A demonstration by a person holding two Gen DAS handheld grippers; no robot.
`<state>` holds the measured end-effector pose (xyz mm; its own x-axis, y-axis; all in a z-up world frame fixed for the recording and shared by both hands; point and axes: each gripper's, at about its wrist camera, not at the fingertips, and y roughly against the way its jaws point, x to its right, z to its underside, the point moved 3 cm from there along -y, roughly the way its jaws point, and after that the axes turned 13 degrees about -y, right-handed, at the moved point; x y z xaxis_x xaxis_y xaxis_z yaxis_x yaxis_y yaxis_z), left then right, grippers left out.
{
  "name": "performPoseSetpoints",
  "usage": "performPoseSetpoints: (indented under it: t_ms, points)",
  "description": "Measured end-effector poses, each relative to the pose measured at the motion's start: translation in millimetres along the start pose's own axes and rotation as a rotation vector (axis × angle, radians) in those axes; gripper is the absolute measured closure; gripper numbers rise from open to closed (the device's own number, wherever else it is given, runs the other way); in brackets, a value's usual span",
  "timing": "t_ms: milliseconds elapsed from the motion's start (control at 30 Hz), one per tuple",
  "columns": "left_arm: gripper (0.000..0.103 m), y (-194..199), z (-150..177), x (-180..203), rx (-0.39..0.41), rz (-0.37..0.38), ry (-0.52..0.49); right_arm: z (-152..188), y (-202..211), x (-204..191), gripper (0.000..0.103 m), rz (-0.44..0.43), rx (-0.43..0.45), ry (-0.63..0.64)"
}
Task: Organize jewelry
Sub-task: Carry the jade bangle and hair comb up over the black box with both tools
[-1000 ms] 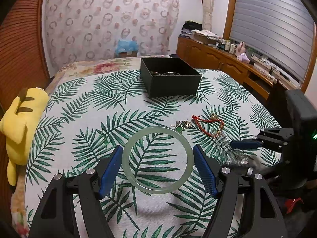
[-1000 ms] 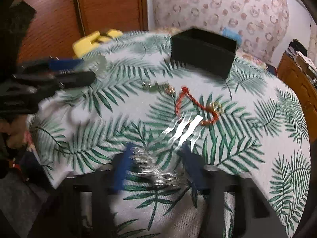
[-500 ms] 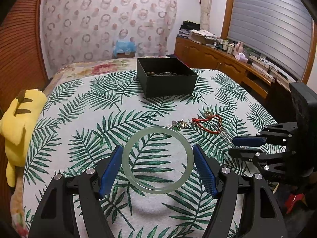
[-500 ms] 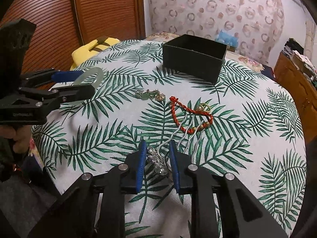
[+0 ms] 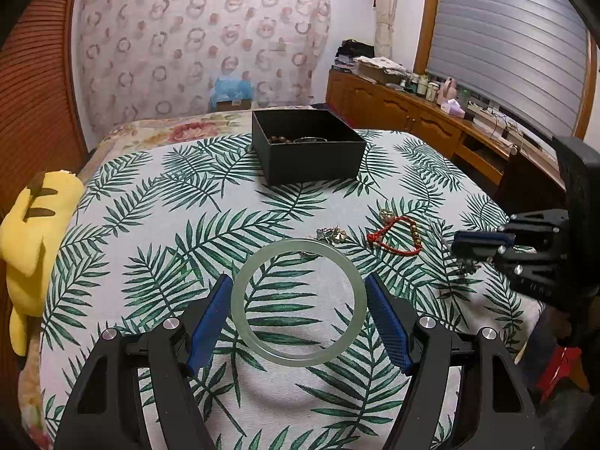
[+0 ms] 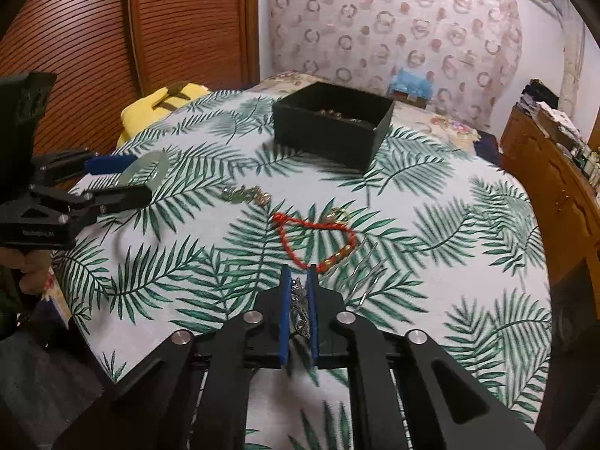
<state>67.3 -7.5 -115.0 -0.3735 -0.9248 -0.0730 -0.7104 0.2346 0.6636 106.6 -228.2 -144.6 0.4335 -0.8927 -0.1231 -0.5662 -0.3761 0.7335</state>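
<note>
A pale green jade bangle [image 5: 298, 244] hangs a little above the palm-leaf bedspread, and my left gripper [image 5: 297, 281] is shut on its two sides. From the right wrist view the same bangle [image 6: 150, 165] shows at far left in the left gripper [image 6: 123, 180]. My right gripper [image 6: 299, 270] is shut on a silver chain piece [image 6: 300, 307], pinched between the blue pads. A black open box [image 5: 311, 161] with beads inside stands further back. Between box and grippers lie a red cord bracelet [image 6: 317, 224], a small charm cluster [image 6: 245, 195] and a gold ring [image 6: 337, 215].
Thin silver pins [image 6: 371, 273] lie right of my right gripper. A yellow plush toy [image 5: 33, 232] sits at the bed's left edge. A wooden cabinet [image 5: 412, 112] with clutter runs along the right wall. A person's hand [image 6: 33, 266] grips the left tool.
My right gripper's jaws have come together on the silver chain piece and lifted it slightly off the spread. The left gripper and bangle have stayed put.
</note>
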Motion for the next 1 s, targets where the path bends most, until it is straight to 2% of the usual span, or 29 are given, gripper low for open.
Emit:
performPoseSetpoints:
  t_ms: [433,600,1000]
  points:
    - [0.034,-0.9,-3.3,8.4,0.004,0.013,-0.013,-19.3,12.6,7.1,0.101,0.026,0.045,0.028]
    - [0.034,-2.6,-15.4,10.6,0.018,0.015,-0.033,-35.1,18.5,8.6,0.101,0.024,0.070,0.037]
    - [0.034,-25.6,-80.6,-12.2,0.087,0.000,-0.047,-118.8,10.7,-6.0,0.101,0.007,0.162,0.147]
